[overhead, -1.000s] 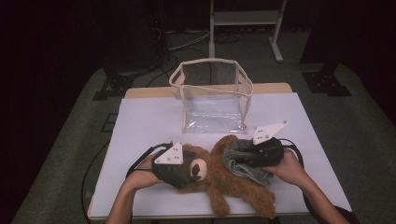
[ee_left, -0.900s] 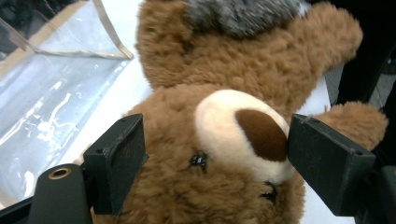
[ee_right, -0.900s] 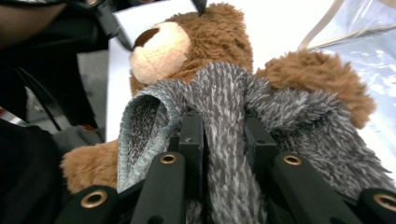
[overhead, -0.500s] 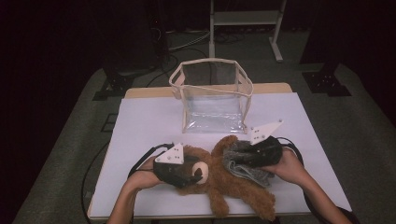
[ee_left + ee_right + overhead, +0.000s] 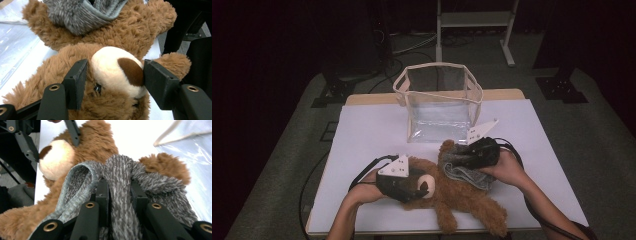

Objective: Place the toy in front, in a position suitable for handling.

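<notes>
Teddy bear point(image 5: 452, 197), brown and plush, lies on the white surface point(image 5: 362, 130) in the lower middle of the high view. The left claw point(image 5: 115, 80) stands wide, its jaws on either side of the bear's cream muzzle. The right claw point(image 5: 119, 195) is clamped on a fold of grey knitted cloth point(image 5: 459, 162) that sits on the bear's upper body, right of centre. A clear bag with cream trim point(image 5: 439, 107) stands open just above them, at the centre of the frame.
</notes>
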Motion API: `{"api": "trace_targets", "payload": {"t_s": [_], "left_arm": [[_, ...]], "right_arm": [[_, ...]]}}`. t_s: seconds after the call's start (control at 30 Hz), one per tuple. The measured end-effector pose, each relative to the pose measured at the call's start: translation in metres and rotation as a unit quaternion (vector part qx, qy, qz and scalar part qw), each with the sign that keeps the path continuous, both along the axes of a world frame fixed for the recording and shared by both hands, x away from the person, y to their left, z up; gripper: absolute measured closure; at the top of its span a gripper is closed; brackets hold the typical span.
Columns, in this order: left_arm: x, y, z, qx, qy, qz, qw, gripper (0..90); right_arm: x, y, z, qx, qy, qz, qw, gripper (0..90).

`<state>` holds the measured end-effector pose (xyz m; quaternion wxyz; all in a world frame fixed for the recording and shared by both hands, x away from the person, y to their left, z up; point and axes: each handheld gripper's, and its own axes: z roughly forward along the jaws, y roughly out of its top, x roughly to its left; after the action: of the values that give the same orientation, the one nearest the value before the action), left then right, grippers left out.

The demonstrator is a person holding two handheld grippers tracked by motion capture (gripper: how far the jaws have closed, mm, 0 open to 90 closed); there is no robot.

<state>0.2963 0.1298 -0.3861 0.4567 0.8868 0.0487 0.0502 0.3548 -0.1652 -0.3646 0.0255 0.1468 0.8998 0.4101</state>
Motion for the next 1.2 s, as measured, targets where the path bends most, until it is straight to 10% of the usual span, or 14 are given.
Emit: {"api": "trace_targets", "payload": {"t_s": [0.23,0.63,1.2], "left_arm": [[0.001,-0.001,0.001,0.004,-0.005,-0.004,1.0,37.1],[-0.001,-0.003,0.001,0.013,-0.018,-0.003,0.9998,36.3],[0.001,-0.002,0.001,0.011,-0.014,0.002,0.9998,36.1]], "right_arm": [[-0.004,-0.014,0.008,0.008,-0.009,-0.015,0.9998,72.5],[-0.001,0.037,0.006,-0.038,-0.024,0.036,0.9983,72.4],[-0.018,-0.098,-0.006,0.026,0.015,-0.09,0.9954,72.4]]}}
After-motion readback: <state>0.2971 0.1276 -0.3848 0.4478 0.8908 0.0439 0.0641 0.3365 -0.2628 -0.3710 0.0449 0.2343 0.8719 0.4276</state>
